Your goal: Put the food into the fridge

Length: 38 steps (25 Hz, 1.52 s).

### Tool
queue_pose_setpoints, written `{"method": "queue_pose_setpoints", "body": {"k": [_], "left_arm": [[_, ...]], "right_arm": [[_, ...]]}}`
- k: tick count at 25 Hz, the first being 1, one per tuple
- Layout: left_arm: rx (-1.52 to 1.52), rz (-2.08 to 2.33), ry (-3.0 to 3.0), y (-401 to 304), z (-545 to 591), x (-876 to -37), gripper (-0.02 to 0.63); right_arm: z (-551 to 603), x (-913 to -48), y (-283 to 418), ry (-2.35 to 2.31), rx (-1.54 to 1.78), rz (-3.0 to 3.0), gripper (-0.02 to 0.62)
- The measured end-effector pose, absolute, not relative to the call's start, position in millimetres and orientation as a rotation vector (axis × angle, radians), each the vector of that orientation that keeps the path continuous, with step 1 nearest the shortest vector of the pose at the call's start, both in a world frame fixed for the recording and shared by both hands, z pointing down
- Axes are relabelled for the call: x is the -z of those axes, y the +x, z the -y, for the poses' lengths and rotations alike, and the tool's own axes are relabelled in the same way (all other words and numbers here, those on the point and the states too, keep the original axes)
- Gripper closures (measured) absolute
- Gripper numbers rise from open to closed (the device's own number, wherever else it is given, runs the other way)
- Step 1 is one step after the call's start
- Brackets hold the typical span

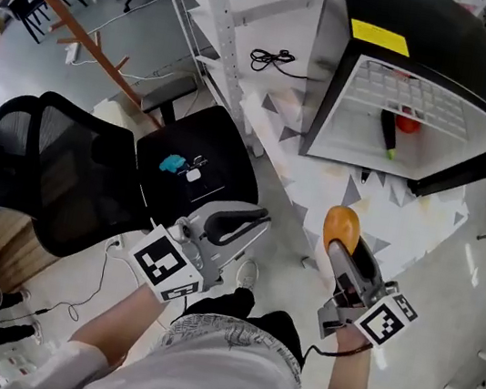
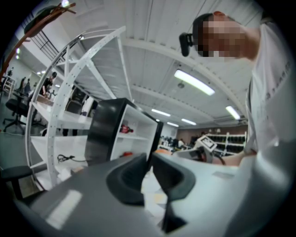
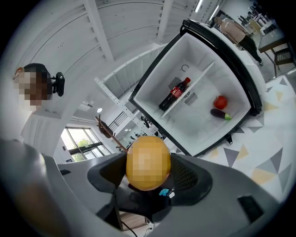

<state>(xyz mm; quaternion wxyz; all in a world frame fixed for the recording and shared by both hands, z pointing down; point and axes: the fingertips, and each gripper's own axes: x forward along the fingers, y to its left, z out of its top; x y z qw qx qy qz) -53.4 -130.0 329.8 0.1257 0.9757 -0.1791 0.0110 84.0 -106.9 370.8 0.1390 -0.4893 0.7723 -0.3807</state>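
The round food (image 1: 341, 222) is seen as a smooth orange-yellow piece, somewhat egg-shaped from the head view, with no stalk or leaf to be made out. It is pinched by the right gripper (image 1: 346, 252). In the right gripper view it is seated between the two dark pads, which are pressed against its left and right sides, and its upper half is raised clear of the jaw tips.

The food is held in the air over the floor mat (image 1: 380, 203), which is patterned with grey and yellow triangles. It is outside the fridge (image 1: 432, 54) and apart from its open front, below the lower edge of the opening as the head view shows it.

The fridge is black outside and white inside. On its bottom, a red tomato (image 3: 220, 102) and a dark eggplant (image 3: 221, 114) with a green end are placed near each other, toward the right wall as seen in the right gripper view. A cola bottle (image 3: 175, 94) with a red label is found on the shelf (image 3: 199, 78) above them.

The left gripper (image 1: 255, 220) is held lower left of the right one, beside a black office chair (image 1: 63, 168). Its jaws are drawn together with only a sliver of light between them, and nothing is gripped there.
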Motion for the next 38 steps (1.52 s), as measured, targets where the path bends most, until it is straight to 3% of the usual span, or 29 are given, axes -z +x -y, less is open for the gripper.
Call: {"method": "queue_pose_setpoints", "body": {"k": [38], "left_arm": [[-0.138,0.893,2.748,-3.8,195.8,-375.2,0.589]], "right_arm": [[299.9,-441.5,164.1,-1.416,0.946,-2.516,0.304]]}}
